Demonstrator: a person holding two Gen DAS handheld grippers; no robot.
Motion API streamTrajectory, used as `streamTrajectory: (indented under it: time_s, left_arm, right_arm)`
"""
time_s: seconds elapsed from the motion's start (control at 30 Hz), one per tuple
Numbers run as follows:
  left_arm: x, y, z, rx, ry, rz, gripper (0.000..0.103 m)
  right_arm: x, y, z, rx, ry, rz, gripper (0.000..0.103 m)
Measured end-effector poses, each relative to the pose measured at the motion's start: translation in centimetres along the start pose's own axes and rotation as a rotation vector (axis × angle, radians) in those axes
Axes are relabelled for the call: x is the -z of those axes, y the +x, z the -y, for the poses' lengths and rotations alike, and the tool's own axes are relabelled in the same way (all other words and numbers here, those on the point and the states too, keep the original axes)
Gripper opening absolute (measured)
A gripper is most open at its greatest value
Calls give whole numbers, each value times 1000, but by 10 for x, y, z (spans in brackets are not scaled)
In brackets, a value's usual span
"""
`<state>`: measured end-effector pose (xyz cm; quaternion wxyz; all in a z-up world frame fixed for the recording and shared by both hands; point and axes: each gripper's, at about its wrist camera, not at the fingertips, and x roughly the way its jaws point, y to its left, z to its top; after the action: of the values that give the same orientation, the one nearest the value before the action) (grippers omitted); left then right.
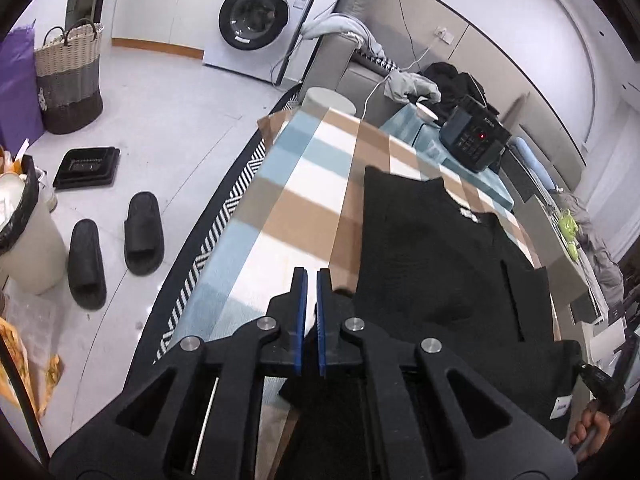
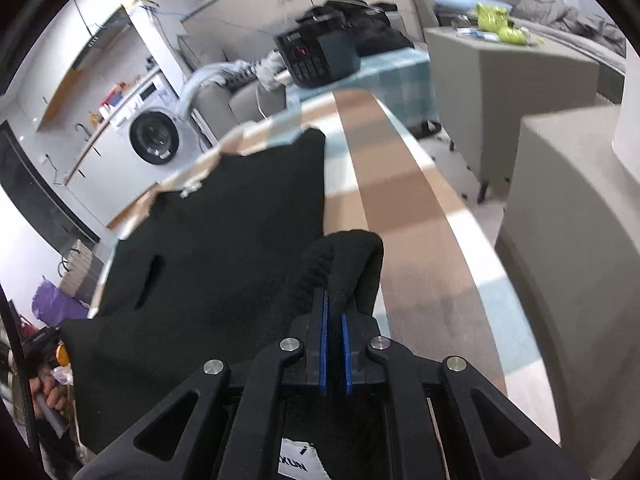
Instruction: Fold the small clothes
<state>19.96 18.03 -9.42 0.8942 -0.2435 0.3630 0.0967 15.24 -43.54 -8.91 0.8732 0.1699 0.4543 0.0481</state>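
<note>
Both hand-held grippers, left (image 1: 312, 280) and right (image 2: 335, 300), pinch the fuzzy black knit garment (image 1: 432, 248).

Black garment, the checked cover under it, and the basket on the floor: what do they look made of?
Black garment: looks like a knit, wool or acrylic; matte, fuzzy, ribbed edge bunched in the right gripper.
Checked cover: soft fleece-like cloth, no sheen, blurry nap.
Basket: woven rope or wicker, visible weave in cream, grey and brown bands; fibre unclear.
</note>
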Motion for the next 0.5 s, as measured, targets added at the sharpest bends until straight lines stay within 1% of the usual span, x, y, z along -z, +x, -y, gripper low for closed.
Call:
streamTrajectory:
  time_s: [0.07,0.1,0.13,0.17,0.2,0.23,0.27,0.33,0.4,0.5]
  left_arm:
    - [7,-5,1,-3,25,-9,4]
    - [11,-8,3,-5,37,-12,12]
    - [14,-13,4,2,52,-12,26]
    - [19,-19,5,-3,62,-2,36]
    - [23,-24,6,-19,68,13,57]
    - [28,-28,7,-27,84,35,70]
    - [31,-30,7,-24,95,43,71]
    - [37,-29,7,-12,97,26,71]
    - [40,-24,8,14,83,2,71]
    - [43,-13,16,18,107,-18,71]
  right_arm:
    - [5,-3,3,-18,3,-2,14]
    - [6,-6,5,-21,3,4,22]
    - [7,-8,7,-21,10,13,33]
    - [7,-10,10,-21,23,20,39]
    - [7,-11,14,-27,40,19,46]
    - [7,-10,17,-32,57,15,46]
    - [6,-8,20,-41,74,4,46]
    - [6,-1,22,-62,102,-18,46]
    - [4,6,18,-83,105,-30,46]
    - [2,15,12,-81,98,-34,46]
